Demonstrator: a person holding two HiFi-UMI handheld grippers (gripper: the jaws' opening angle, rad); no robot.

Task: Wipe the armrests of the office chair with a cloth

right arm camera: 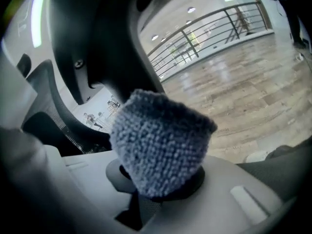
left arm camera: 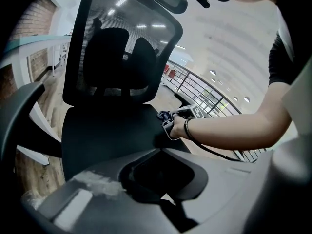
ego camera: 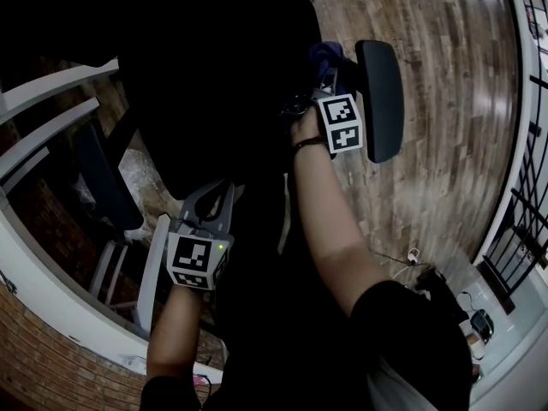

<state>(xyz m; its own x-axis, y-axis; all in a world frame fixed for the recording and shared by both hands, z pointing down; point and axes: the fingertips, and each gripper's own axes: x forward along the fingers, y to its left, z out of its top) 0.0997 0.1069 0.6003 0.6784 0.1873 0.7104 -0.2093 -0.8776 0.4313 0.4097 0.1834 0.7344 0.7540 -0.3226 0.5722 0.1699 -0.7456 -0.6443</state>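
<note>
Right gripper view has the cloth (right arm camera: 161,145) front and centre: a nubby blue-grey wad, and the right gripper (right arm camera: 163,186) is clamped tight on its lower part, so it sticks up out of the jaws like a little mitt. The top of the wad meets the dark underside of the chair's armrest (right arm camera: 97,43) above it, as far as I can see.

From the head view, the cloth (ego camera: 325,56) sits at the far end of the right armrest (ego camera: 381,101), on its inner edge, with the right gripper (ego camera: 330,80) just behind it and the person's hand (ego camera: 308,131) below the marker cube.

The left gripper (ego camera: 210,204) hangs low over the dark seat, well apart from the cloth. In its own view the left gripper (left arm camera: 163,152) has its jaws pressed together with nothing in them. It's aimed at the seat (left arm camera: 107,130) and the mesh backrest (left arm camera: 122,48). The other armrest (left arm camera: 17,116) curves in at the left edge.

Wood floor (ego camera: 428,41) all round, and a metal railing (right arm camera: 209,28) off in the background.
</note>
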